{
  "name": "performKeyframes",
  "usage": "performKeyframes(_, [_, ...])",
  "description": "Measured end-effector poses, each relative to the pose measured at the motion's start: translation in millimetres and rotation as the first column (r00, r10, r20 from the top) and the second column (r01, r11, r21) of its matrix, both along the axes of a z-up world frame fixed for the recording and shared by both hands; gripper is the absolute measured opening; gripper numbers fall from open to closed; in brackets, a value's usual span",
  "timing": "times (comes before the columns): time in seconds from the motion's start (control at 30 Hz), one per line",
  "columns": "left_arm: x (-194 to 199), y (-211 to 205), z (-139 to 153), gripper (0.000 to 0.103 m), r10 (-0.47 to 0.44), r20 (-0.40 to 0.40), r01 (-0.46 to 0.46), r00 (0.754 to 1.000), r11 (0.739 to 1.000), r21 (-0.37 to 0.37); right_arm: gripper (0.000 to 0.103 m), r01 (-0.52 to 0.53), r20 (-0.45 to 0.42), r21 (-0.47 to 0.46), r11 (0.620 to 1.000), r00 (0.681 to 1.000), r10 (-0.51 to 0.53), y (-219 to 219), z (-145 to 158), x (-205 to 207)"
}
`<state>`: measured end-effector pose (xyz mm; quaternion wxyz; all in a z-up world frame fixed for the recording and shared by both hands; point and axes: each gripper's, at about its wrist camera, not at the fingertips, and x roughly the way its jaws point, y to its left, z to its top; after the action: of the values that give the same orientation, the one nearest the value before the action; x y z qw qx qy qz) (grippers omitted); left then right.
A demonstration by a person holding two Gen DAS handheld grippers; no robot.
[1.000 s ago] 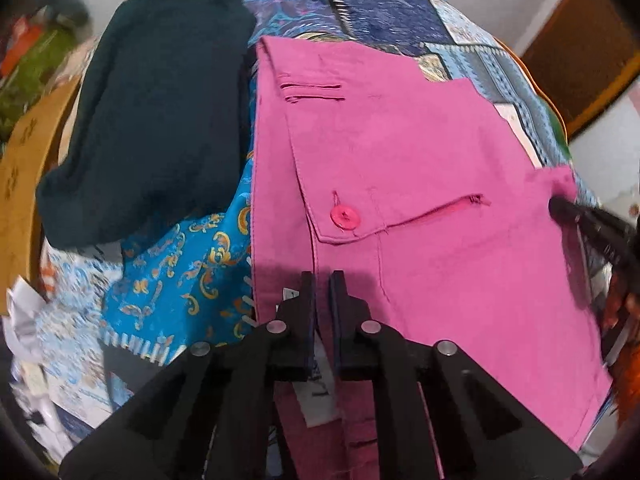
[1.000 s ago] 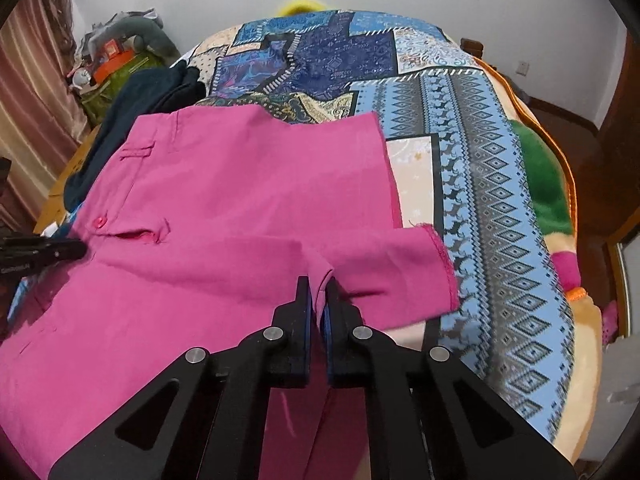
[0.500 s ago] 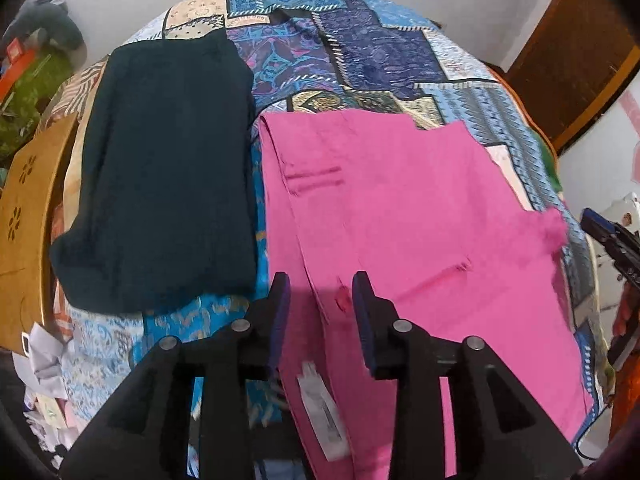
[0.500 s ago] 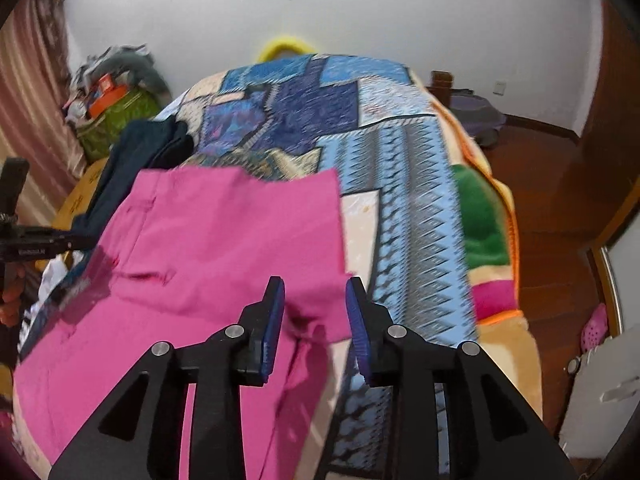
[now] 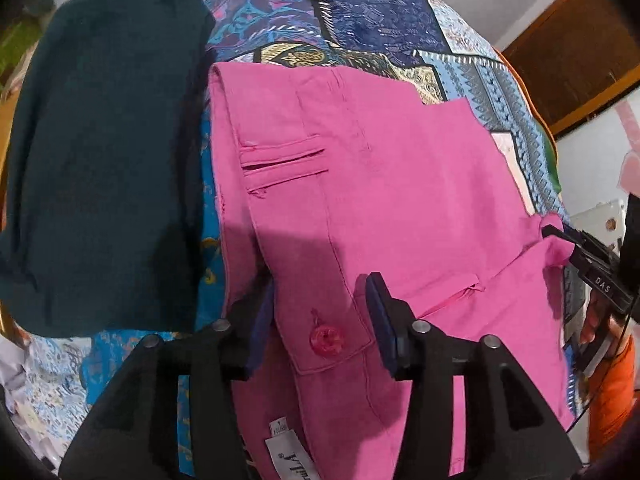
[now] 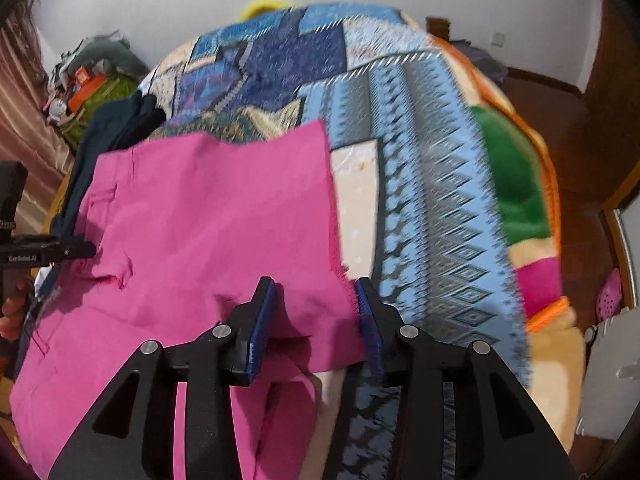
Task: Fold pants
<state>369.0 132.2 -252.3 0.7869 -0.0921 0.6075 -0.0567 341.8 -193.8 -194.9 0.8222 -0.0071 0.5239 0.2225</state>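
A: Where do the jaws stand?

B: Both pairs have just been opening. The left gripper (image 5: 320, 320) is parted over the waistband, the pink button (image 5: 327, 337) showing between its pads, nothing pinched. The right gripper (image 6: 316, 320) is parted too, over the hem of a leg; cloth lies between the pads, but they don't press it.

A: And the pants?

B: The pink pants (image 5: 380, 184) lie spread on the patterned bedspread (image 6: 432, 184), one fold apparently laid, a dark folded garment (image 5: 104, 152) just beside the waistband.

A: So how to do it well?

B: I'd judge this a release. Lift clear without snagging the hem, so the layers stay aligned. Then take the next hold through both layers at matching edges, keeping clear of the dark garment.
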Motion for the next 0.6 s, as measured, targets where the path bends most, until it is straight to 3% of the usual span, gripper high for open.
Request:
performKeyframes(0.03, [-1,-2,1,0.036,-0.008,0.014,0.008,1.0,1.0,0.02,0.037,-0.008,-0.003,-0.005,1.0,1.0,0.008,1,-3,0])
performKeyframes(0.07, [-3,-4,1,0.017,-0.011,0.026,0.009,1.0,0.998,0.056,0.037,-0.013,-0.002,-0.011,1.0,1.0,0.013,2,-5,-1])
performKeyframes(0.1, [-5,-4,2,0.008,-0.012,0.03,0.009,0.999,0.997,0.077,0.035,-0.018,0.005,-0.019,1.0,1.0,0.018,4,-6,-2])
performKeyframes(0.13, [-6,-4,1,0.006,-0.011,0.033,0.008,0.999,0.996,0.085,0.023,-0.026,0.009,-0.022,0.999,1.0,0.026,4,-7,-2])
performKeyframes(0.23, [-10,-2,8,0.005,-0.02,0.078,0.012,0.997,0.995,0.097,0.009,-0.049,0.009,-0.022,0.999,0.999,0.049,4,-8,-5])
performKeyframes(0.47, [-23,-6,37,0.005,-0.029,0.216,-0.02,0.976,0.975,0.221,0.006,-0.097,0.129,-0.058,0.994,0.986,0.104,8,10,-20])
performKeyframes(0.6, [-16,-8,16,0.006,-0.03,0.137,-0.005,0.99,0.968,0.253,0.005,-0.088,0.071,-0.092,0.992,0.993,0.095,12,-6,-12])
